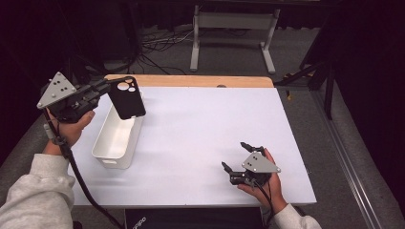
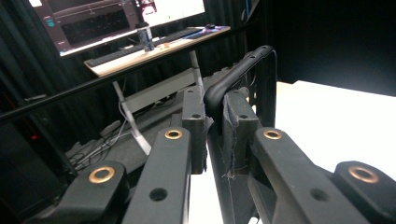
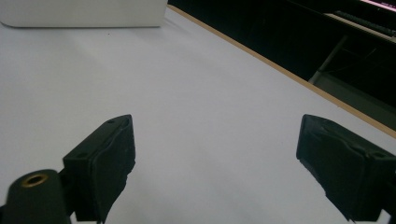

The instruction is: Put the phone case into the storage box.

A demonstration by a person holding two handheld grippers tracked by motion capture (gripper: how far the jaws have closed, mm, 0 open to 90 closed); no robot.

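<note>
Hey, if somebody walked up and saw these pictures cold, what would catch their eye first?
Probably the black phone case held up in the air by the left gripper, right above the far end of the white bin at the table's left side. After that, the right gripper, resting low on the white tabletop near the front right with its jaws wide apart and nothing between them.

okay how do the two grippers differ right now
The left gripper is shut on the black phone case; the right gripper is open and empty. The left is raised above the white bin; the right sits low by the table. Both are hand-held with black jaws.
</note>
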